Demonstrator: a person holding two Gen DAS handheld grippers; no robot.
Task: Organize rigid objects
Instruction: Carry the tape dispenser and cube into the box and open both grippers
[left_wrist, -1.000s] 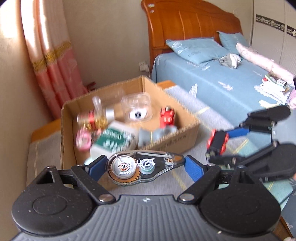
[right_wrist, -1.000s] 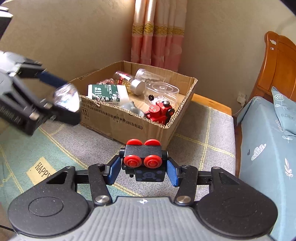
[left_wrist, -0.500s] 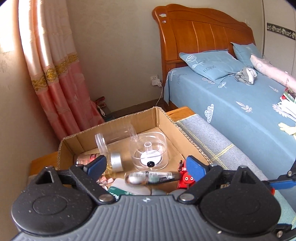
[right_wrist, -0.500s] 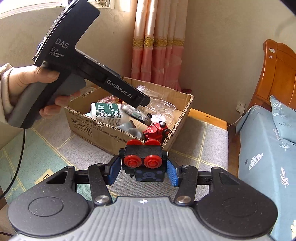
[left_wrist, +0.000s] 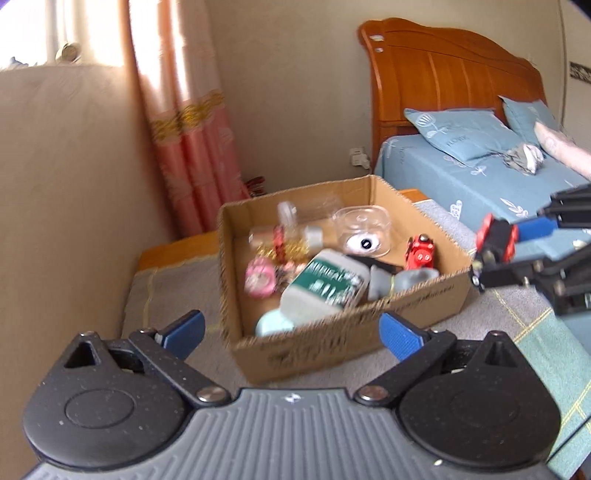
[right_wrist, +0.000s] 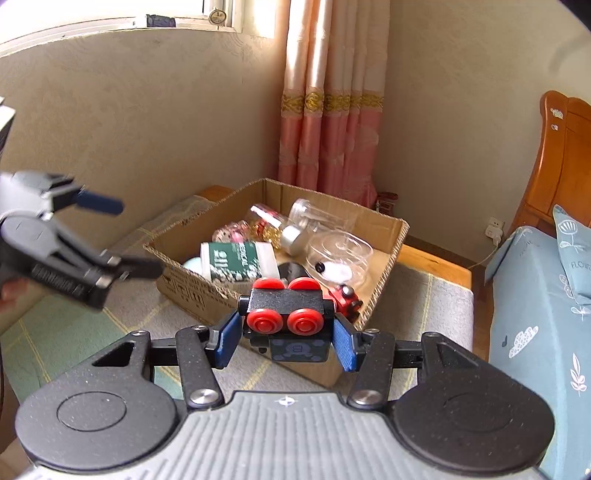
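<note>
A black toy car with red wheels (right_wrist: 287, 320) is clamped between the blue pads of the right gripper (right_wrist: 286, 334), held in the air just in front of the near rim of the cardboard box (right_wrist: 384, 275), toward its right corner. In the left wrist view the same toy (left_wrist: 495, 245) is seen beside the box's right-hand corner, above the edge and outside the walls. The left gripper (left_wrist: 291, 332) is spread wide with nothing between its pads, positioned low before the box's near wall (left_wrist: 332, 343). Inside the box, a green-labelled white bottle (left_wrist: 327, 288), a clear round container (left_wrist: 364, 230), a red toy vehicle (left_wrist: 419, 253) and a pink round item (left_wrist: 260, 280) are crowded together; a strip of bare floor is left along the right wall. The box is set on a checked cloth (right_wrist: 424, 295), with open cloth to its right up to the bed (right_wrist: 535, 295).
</note>
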